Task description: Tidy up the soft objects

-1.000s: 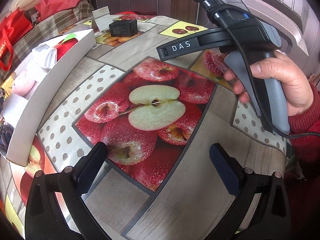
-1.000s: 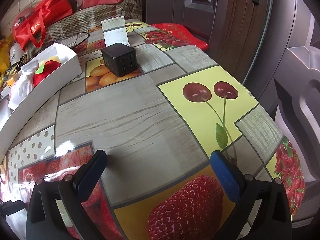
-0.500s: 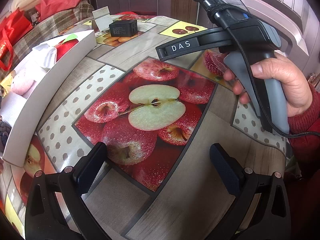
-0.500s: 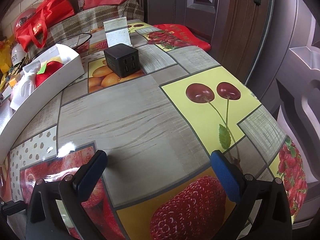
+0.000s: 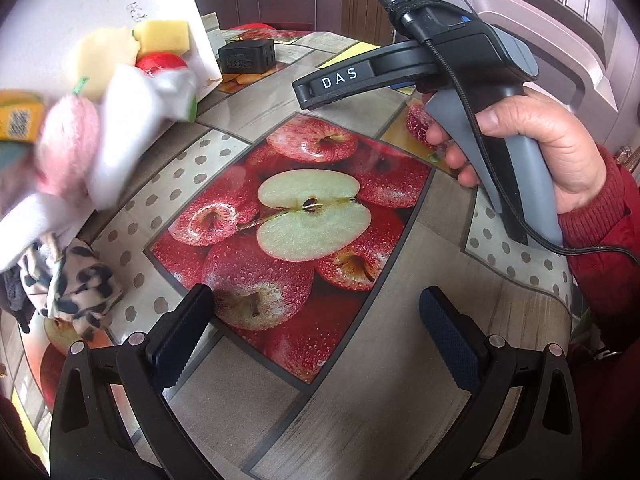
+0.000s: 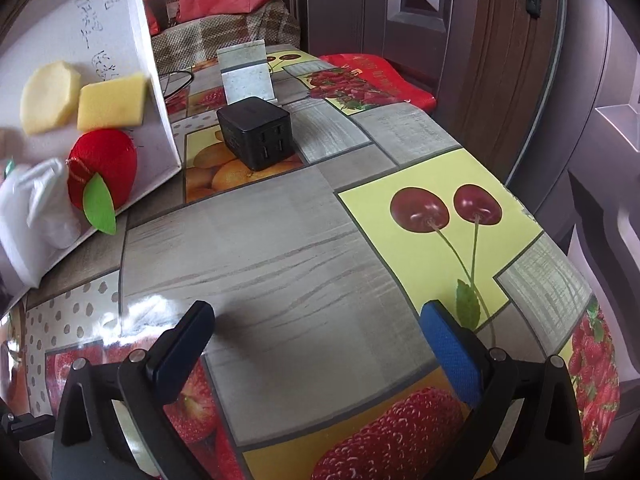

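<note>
A white cardboard box (image 6: 120, 40) stands tipped steeply on its edge at the left, its inside facing the table. Soft things tumble from it: a red plush apple (image 6: 102, 168), a yellow sponge block (image 6: 112, 104), a pale round sponge (image 6: 48, 98), white cloth (image 5: 136, 120) and a blurred pink plush ball (image 5: 68, 144). A black-and-white spotted cloth (image 5: 80, 284) lies on the tablecloth. My left gripper (image 5: 312, 312) hovers open over the apple print, holding nothing. My right gripper (image 6: 316, 320) is open and holds nothing; a hand (image 5: 540, 148) grips its handle.
A black charger block (image 6: 256, 136) and a small upright card stand (image 6: 246, 72) sit at the table's far side. A red cushion (image 6: 372, 76) lies behind by the wooden door. An orange carton (image 5: 18, 118) shows blurred at the left. The table edge curves away on the right.
The white box, lying flat before, has tipped up on its side and its soft contents are spilling toward the table. The spotted cloth has come into view. Both grippers have barely moved.
</note>
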Demonstrator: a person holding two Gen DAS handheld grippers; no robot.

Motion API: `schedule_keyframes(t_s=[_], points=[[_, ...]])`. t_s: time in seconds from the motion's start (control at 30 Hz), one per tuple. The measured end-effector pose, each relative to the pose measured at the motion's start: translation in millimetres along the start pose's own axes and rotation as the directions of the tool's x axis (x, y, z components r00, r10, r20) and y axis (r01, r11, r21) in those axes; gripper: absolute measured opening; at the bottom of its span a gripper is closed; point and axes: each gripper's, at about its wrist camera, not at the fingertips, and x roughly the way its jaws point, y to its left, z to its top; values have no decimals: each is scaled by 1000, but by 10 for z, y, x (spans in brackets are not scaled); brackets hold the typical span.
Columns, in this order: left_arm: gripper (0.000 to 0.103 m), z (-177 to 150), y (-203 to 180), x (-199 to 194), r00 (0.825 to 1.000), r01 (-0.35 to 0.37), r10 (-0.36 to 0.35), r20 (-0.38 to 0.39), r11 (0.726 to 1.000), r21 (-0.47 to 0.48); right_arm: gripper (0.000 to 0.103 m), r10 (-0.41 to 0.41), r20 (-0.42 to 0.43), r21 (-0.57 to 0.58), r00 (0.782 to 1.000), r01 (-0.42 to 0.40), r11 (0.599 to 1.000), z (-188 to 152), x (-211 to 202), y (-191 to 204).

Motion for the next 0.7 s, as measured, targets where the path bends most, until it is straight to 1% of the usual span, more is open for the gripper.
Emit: schedule_keyframes(t_s=[0.23, 0.7], points=[[102, 4, 0, -6, 1000, 0, 0, -1, 1000, 0, 103, 20, 6, 2, 1000, -20, 1000, 14, -4, 12], [102, 9, -1, -12, 1000, 0, 0, -1, 1000, -1, 103, 21, 8, 3, 1000, -21, 1000, 2, -29, 17]])
